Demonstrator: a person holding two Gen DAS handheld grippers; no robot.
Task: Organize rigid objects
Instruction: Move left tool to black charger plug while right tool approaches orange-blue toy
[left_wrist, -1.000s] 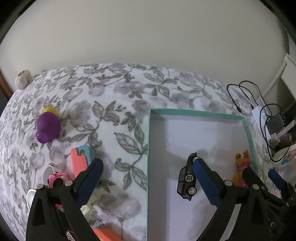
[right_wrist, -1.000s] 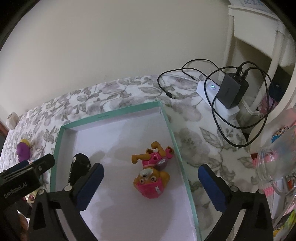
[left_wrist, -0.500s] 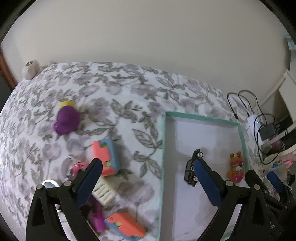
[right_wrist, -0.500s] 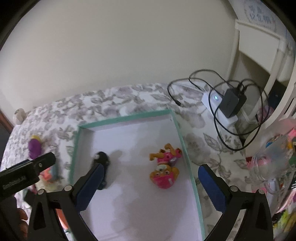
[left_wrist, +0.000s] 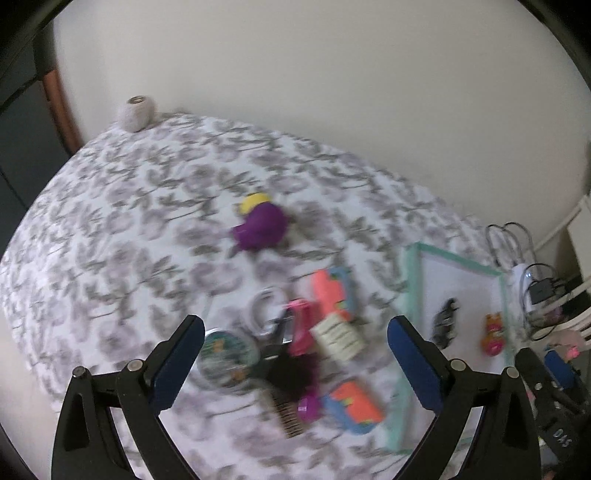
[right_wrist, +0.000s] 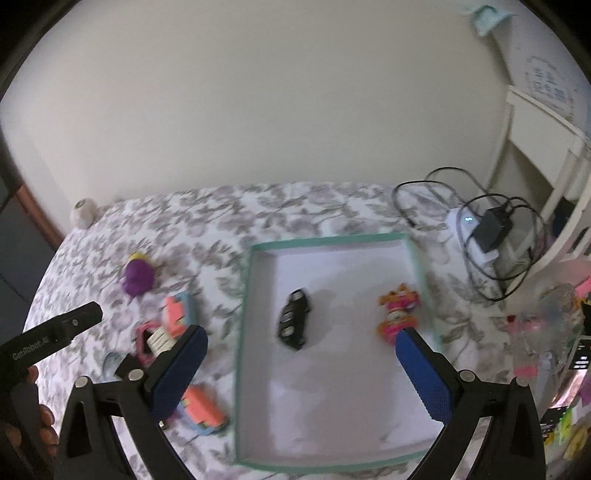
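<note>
Two hand-held grippers hover above a floral tablecloth (right_wrist: 207, 214). The left gripper (left_wrist: 295, 363) is spread wide and holds nothing; "GenRobot.AI" is printed on its body in the right wrist view. The right gripper (right_wrist: 301, 363) is also wide open and empty. Below it, a white tray with a teal rim (right_wrist: 327, 238) contains a black toy car (right_wrist: 293, 319) and, well apart, a pink and orange toy figure (right_wrist: 397, 314). Left of the tray lies a blurred cluster of toys (left_wrist: 295, 354). Farther back sits a purple toy (left_wrist: 260, 225).

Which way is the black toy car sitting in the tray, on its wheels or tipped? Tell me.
Tipped. The black toy car lies on its side in the tray, with wheels facing the camera.
</note>
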